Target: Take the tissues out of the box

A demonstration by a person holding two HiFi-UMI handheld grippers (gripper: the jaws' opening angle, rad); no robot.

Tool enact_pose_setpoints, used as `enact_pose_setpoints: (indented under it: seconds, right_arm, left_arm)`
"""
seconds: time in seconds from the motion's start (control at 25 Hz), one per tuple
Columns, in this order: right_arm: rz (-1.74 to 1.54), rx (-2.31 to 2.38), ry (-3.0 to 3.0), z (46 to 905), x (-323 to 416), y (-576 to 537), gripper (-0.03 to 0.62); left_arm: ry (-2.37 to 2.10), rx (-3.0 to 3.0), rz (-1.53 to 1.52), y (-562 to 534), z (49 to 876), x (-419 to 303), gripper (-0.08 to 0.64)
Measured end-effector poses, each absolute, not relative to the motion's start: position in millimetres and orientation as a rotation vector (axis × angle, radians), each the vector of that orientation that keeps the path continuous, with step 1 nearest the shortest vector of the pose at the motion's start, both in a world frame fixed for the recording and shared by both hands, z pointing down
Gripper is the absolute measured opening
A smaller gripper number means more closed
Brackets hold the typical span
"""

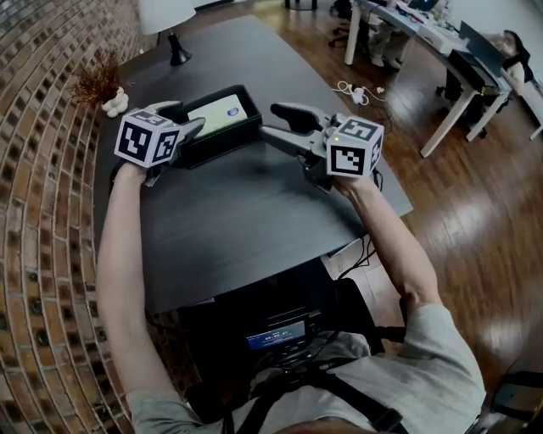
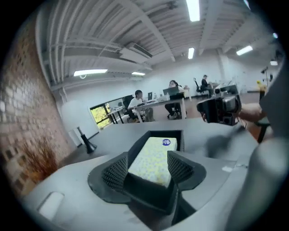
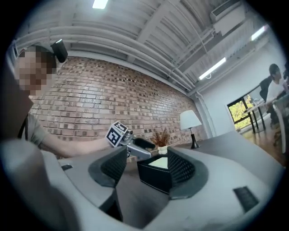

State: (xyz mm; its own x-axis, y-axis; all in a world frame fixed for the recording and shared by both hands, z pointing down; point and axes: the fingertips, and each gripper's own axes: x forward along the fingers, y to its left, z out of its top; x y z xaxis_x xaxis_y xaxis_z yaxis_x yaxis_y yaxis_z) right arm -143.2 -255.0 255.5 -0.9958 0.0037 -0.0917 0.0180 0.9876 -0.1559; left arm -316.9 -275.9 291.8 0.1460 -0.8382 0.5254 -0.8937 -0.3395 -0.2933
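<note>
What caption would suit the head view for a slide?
Left gripper and right gripper, fingers apart, flank a black box holding a tissue pack on a table.

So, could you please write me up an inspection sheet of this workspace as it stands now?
Surface: dark table, no spills seen.
Job's things: black box, open on top; tissue pack lying flat inside, not yet taken out.
Clutter: lamp and dried plant at the table's far end.
Grippers: left gripper at the box's end, jaws apart, gripping nothing; right gripper jaws apart, empty, pointing at the box from the other side.
Cables: white cable with a plug strip on the floor beyond the table.
Surroundings: brick wall on the person's left, wooden floor, desks with seated people.
</note>
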Motion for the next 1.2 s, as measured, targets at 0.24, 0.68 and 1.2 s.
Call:
enact_pose_setpoints:
  seconds: [0.24, 0.68, 1.2]
  right_arm:
    - [-0.268, -0.022, 3.028, 278, -130, -255, 0.278]
    - [-0.241, -0.002, 3.077, 293, -134, -248, 0.278]
    - [-0.312, -0.063, 3.098, 313, -117, -262, 0.278]
  left_arm:
    - [-1.733, 2.235, 2.022, -290, 272, -332, 0.300]
    - [-0.738, 2.080, 3.111, -295, 335, -325, 0.370]
    - [-0.336, 2.115, 3.333, -287, 361, -309, 0.256]
